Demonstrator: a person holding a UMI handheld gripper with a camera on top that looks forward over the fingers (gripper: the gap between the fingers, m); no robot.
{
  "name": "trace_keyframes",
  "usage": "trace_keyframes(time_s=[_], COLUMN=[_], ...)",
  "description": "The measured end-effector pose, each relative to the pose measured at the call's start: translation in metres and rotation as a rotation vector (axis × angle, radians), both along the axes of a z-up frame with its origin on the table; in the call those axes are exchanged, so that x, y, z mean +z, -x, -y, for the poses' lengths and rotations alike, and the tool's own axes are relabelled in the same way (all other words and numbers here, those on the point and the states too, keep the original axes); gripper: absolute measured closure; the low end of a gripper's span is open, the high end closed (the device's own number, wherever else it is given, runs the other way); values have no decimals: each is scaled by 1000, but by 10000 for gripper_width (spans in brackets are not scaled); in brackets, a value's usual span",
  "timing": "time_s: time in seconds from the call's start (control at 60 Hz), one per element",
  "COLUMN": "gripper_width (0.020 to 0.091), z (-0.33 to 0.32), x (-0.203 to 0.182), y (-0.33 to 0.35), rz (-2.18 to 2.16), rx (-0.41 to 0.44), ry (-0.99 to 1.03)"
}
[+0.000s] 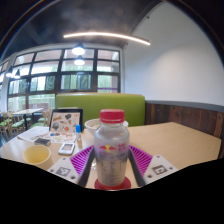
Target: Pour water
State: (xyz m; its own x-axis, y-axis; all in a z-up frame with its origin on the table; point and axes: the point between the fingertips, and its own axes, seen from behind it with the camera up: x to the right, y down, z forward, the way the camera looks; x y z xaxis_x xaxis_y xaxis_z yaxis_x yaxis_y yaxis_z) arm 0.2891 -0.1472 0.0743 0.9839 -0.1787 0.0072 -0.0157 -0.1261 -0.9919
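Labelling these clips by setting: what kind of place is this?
Probably a cafe or canteen: a green upholstered booth bench, light wooden tables, and large windows.

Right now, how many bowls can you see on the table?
2. A yellow bowl sits left of the fingers; a pale bowl stands beyond the bottle, which partly hides it. Others may be hidden.

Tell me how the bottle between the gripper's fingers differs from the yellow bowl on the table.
The bottle stands tall and upright with a red cap on; the yellow bowl is low, wide and open-topped. The bottle is clear with a red label; the bowl is plain opaque yellow. The bottle sits between the gripper fingers; the bowl lies off to one side. Both rest on the wooden table.
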Motion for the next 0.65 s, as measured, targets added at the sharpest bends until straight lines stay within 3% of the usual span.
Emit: trace_keyframes(time_s=[0.05, 0.133, 0.383, 0.65], gripper_width=[245, 297, 287, 282], z=[6, 32, 137, 211], x=[-4, 6, 51, 65], y=[1, 10, 37, 91], rz=[-32, -59, -64, -100], rx=[0, -7, -87, -53], ry=[15, 0, -21, -42])
